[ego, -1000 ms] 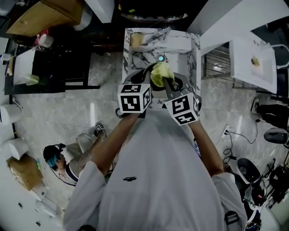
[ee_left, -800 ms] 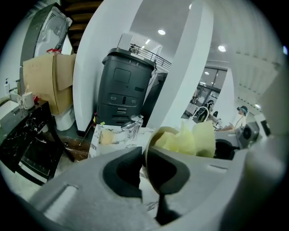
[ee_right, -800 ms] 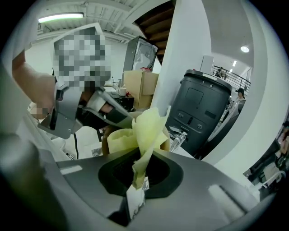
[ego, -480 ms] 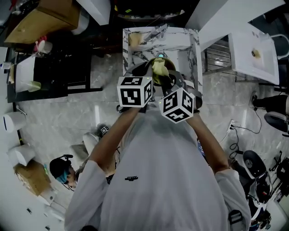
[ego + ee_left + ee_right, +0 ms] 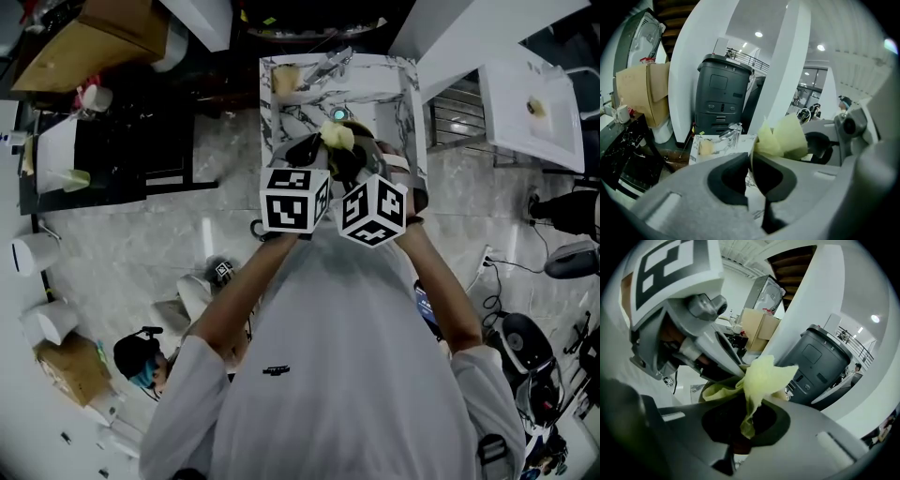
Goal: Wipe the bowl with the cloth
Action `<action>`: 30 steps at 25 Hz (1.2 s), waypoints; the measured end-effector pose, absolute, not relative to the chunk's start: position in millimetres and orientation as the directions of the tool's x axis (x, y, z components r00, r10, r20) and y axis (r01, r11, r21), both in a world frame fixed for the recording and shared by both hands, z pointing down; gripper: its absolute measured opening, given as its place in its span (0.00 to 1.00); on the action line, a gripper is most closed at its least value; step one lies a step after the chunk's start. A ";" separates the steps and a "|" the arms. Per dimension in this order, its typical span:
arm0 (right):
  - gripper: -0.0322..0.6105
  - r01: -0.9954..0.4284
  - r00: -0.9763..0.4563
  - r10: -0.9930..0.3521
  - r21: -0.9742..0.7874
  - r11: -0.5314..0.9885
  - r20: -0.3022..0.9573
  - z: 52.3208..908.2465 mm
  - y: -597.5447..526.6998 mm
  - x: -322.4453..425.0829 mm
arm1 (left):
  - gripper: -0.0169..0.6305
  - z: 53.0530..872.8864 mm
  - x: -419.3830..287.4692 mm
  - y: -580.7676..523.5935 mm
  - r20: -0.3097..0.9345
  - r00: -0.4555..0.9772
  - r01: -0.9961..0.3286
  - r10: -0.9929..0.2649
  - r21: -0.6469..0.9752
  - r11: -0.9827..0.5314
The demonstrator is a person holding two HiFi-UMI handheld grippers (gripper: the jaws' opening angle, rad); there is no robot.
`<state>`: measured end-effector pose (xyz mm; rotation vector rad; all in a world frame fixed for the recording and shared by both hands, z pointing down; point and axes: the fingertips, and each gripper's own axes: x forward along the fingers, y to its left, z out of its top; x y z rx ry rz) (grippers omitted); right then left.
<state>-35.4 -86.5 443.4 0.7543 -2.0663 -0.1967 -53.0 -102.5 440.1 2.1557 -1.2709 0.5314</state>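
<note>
Both grippers are held close together above the marble sink top [image 5: 281, 103]. My left gripper [image 5: 305, 150] holds the dark bowl [image 5: 373, 161] by its thin rim [image 5: 751, 157], with the jaws closing a little tighter on it. The yellow cloth [image 5: 336, 138] is bunched up, and my right gripper [image 5: 349, 161] is shut on it. In the right gripper view the cloth [image 5: 764, 373] stands up out of the shut jaws and touches the left gripper's fingers [image 5: 724, 350]. In the left gripper view the cloth [image 5: 783, 138] shows just beyond the jaws. Most of the bowl is hidden by the grippers.
A faucet [image 5: 323, 67] and a sponge [image 5: 284, 80] sit at the far end of the sink top. A white basin [image 5: 534, 112] stands to the right. A person crouches on the floor at lower left [image 5: 141, 361]. A dark bin [image 5: 719, 101] stands ahead.
The two grippers have drawn closer together, the left one shifting right. The cloth has moved slightly farther away, over the bowl. Both grips are unchanged.
</note>
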 end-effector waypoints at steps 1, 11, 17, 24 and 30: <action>0.09 -0.435 -0.401 -0.586 0.416 0.799 0.704 443.9 -87.5 -34.9 | 0.07 440.7 -53.1 -100.8 0.594 0.464 -0.884 -0.657 0.272 -0.379; 0.09 -0.418 -0.317 -0.655 0.519 0.745 0.686 444.3 -100.9 -24.8 | 0.06 443.0 -69.4 -108.8 0.583 0.446 -0.895 -0.679 0.309 -0.323; 0.09 -0.422 -0.320 -0.643 0.503 0.754 0.696 439.5 -97.7 -24.5 | 0.06 436.9 -73.2 -122.3 0.572 0.464 -0.885 -0.676 0.328 -0.330; 0.09 -0.328 -0.298 -0.651 0.565 0.757 0.698 440.6 -89.3 -33.7 | 0.07 427.4 -62.6 -135.0 0.564 0.481 -0.877 -0.671 0.301 -0.375; 0.09 -0.263 -0.331 -0.642 0.585 0.767 0.692 442.0 -83.6 -49.1 | 0.06 426.5 -55.8 -133.1 0.569 0.493 -0.869 -0.659 0.280 -0.408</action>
